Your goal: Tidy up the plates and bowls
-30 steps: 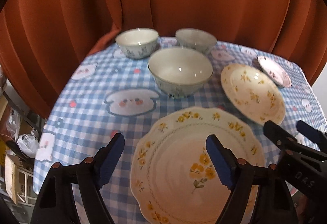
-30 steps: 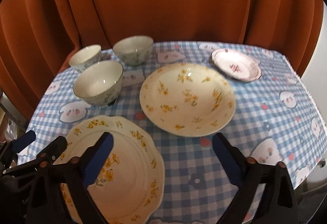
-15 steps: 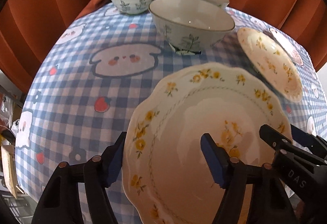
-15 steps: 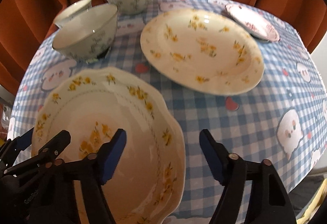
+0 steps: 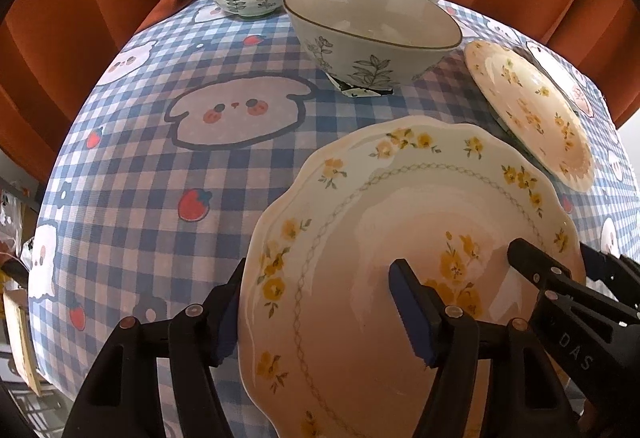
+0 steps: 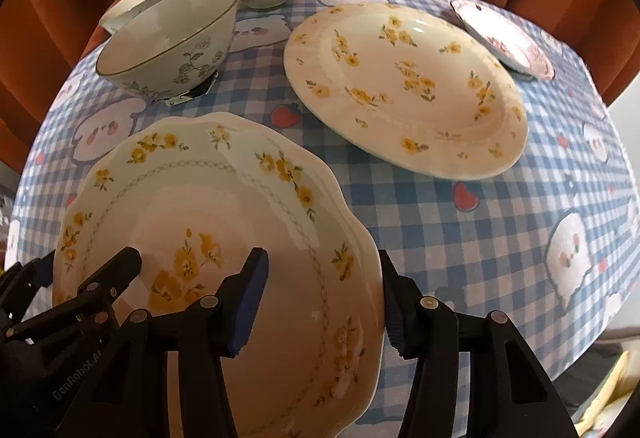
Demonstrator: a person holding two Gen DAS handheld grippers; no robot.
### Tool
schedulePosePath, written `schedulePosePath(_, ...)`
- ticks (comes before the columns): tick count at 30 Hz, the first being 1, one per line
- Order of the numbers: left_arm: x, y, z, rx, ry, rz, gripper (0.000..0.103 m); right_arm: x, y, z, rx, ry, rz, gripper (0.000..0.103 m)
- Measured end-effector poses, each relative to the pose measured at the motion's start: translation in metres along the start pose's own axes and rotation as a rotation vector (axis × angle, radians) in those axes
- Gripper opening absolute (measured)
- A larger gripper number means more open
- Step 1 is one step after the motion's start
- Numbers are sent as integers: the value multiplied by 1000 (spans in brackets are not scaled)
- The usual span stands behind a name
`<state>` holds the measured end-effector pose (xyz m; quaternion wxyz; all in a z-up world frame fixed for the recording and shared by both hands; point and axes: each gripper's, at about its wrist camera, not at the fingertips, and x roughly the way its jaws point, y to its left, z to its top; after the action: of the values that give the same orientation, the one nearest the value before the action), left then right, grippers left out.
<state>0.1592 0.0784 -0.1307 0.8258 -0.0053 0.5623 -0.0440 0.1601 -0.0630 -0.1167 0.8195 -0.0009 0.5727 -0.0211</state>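
While both grippers, left (image 5: 316,314) and right (image 6: 320,302), are closing astride the scalloped yellow-flowered porcelain plate's (image 5: 400,238) opposite rims, pads seemingly not yet pinching, firm closure precedes lifting.

In front of me the scalloped plate (image 5: 400,238) with yellow flowers lies flat at the near desk (image 5: 160,166) edge. Beyond it sits the round yellow-flowered plate (image 6: 404,86), with a small pink-patterned plate (image 6: 504,38) behind. Three leaf-printed bowls (image 5: 372,34) stand upright, empty, at the far left.
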Motion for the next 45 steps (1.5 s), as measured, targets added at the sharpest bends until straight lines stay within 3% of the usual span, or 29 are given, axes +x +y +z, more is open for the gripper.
schedulePosePath(6, -15, -9, 4, 22, 0, -39, 67, -10, -12, 3, 19, 29, -16, 56)
schedulePosePath(11, -29, -19, 8, 37, -32, -55, 67, -27, -21, 3, 24, 3, -28, 56)
schedulePosePath(23, -45, -65, 12, 51, -121, -14, 67, -40, -64, 4, 50, -63, 20, 56)
schedulePosePath(33, -54, -135, 17, 36, -157, 15, 67, -46, -132, 13, 25, -90, 57, 56)
schedulePosePath(45, -43, -208, 22, 42, -158, 0, 67, -44, -212, 21, 29, -87, 41, 56)
